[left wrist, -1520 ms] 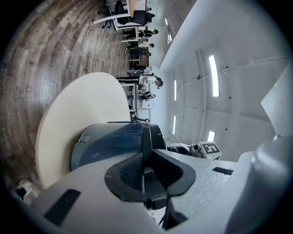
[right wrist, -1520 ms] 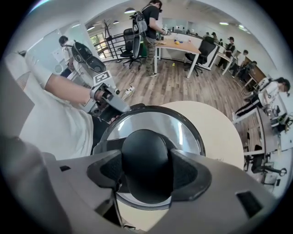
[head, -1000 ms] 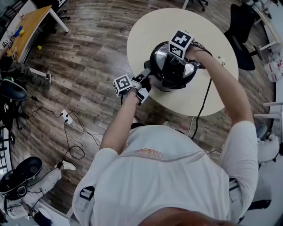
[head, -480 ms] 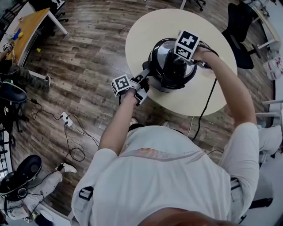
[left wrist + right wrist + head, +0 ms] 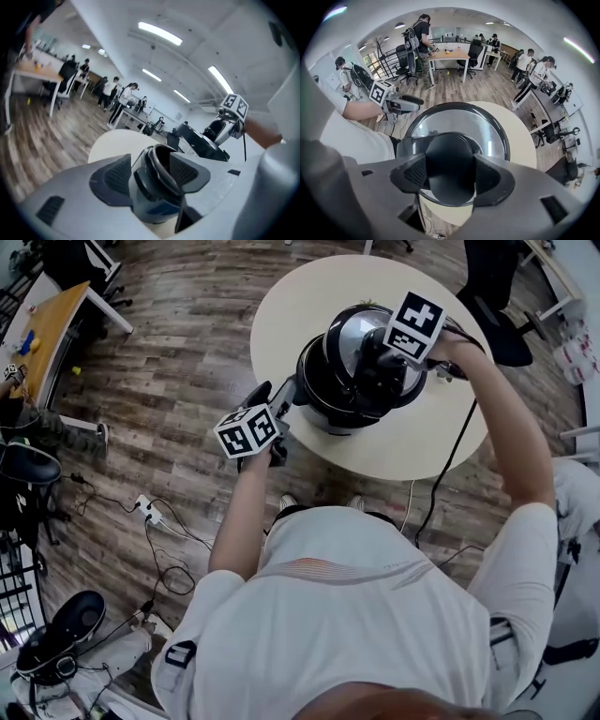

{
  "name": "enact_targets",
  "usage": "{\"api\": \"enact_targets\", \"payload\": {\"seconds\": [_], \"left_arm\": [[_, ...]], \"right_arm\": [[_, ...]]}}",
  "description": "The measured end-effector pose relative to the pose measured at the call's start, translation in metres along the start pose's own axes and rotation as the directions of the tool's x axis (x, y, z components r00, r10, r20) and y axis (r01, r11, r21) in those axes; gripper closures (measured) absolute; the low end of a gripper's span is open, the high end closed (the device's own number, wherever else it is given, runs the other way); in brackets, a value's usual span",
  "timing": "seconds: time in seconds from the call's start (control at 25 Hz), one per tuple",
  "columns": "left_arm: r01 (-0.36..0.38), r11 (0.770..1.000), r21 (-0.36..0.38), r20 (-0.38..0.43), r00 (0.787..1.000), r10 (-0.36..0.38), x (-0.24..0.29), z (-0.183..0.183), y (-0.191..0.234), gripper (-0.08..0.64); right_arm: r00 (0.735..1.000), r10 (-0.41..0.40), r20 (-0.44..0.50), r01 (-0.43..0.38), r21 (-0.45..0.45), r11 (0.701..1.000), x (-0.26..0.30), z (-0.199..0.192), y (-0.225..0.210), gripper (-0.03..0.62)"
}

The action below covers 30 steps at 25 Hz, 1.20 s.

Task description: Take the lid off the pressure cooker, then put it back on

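**A:** Left side?

**B:** Left gripper jaws are wide apart and have just been opening, with nothing clamped. The black round pressure-cooker pot shows between the pads but isn't touched. It sits on the round cream tabletop.

**A:** And the lid?

**B:** The round shiny lid with a black rim is off the pot, raised above it with a gap below. Right gripper points down at it. Its jaws are closed on the lid's black knob, pads pressing both sides.
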<state>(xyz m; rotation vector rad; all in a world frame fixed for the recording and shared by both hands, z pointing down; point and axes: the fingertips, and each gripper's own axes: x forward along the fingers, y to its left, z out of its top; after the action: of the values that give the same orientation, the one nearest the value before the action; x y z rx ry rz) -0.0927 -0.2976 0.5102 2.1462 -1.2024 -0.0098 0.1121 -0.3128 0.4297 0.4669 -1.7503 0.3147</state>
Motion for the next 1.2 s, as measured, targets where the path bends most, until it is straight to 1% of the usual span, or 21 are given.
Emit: {"api": "enact_targets", "payload": {"seconds": [0.04,0.08,0.16,0.24,0.32,0.4,0.52,0.6,0.76,0.88,1.0,1.08,1.2], "left_arm": [[-0.017,0.996,0.091,0.025,1.0,0.015,0.001,0.016,-0.015,0.314],[-0.022,0.986,0.168,0.048,0.999,0.014,0.002,0.03,-0.031,0.316],[-0.016,0.96,0.279,0.082,0.997,-0.007,0.003,0.054,-0.062,0.336],[-0.01,0.934,0.356,0.095,0.995,-0.025,0.005,0.068,-0.087,0.367],[0.01,0.908,0.42,0.094,0.994,-0.054,0.011,0.074,-0.116,0.469],[0.053,0.884,0.464,0.088,0.991,-0.106,0.021,0.074,-0.148,0.545],[0.137,0.861,0.49,0.06,0.98,-0.19,0.035,0.061,-0.193,0.552],[0.184,0.849,0.495,0.035,0.972,-0.231,0.044,0.049,-0.218,0.552],[0.237,0.838,0.492,0.0,0.962,-0.272,0.055,0.029,-0.251,0.552],[0.244,0.833,0.497,-0.015,0.962,-0.273,0.06,0.016,-0.264,0.552],[0.231,0.831,0.506,-0.023,0.967,-0.254,0.062,0.008,-0.27,0.552],[0.211,0.83,0.516,-0.019,0.972,-0.236,0.062,0.007,-0.27,0.552],[0.192,0.824,0.533,-0.022,0.977,-0.213,0.064,0.007,-0.268,0.554]], "right_arm": [[1.0,-0.004,0.007,0.004,0.017,1.0,-0.006,-0.01,-0.006,0.302],[1.0,-0.01,0.012,0.009,0.036,0.999,-0.011,-0.02,-0.011,0.302],[1.0,-0.023,0.014,0.022,0.069,0.997,-0.019,-0.037,-0.016,0.302],[0.999,-0.036,0.008,0.036,0.096,0.995,-0.024,-0.052,-0.018,0.302],[0.999,-0.048,0.0,0.048,0.136,0.99,-0.028,-0.075,-0.022,0.302],[0.999,-0.052,-0.008,0.052,0.182,0.982,-0.03,-0.104,-0.025,0.302],[0.999,-0.047,-0.027,0.052,0.248,0.967,-0.026,-0.15,-0.025,0.302],[0.998,-0.04,-0.047,0.052,0.288,0.956,-0.017,-0.182,-0.025,0.302],[0.996,-0.007,-0.092,0.039,0.353,0.935,0.019,-0.239,-0.025,0.302],[0.992,0.015,-0.125,0.036,0.393,0.919,0.056,-0.275,-0.025,0.304],[0.988,0.043,-0.151,0.025,0.425,0.905,0.1,-0.302,-0.022,0.304],[0.985,0.061,-0.161,0.016,0.435,0.9,0.127,-0.313,-0.019,0.304],[0.982,0.068,-0.176,0.015,0.433,0.901,0.159,-0.321,-0.019,0.304]]}}
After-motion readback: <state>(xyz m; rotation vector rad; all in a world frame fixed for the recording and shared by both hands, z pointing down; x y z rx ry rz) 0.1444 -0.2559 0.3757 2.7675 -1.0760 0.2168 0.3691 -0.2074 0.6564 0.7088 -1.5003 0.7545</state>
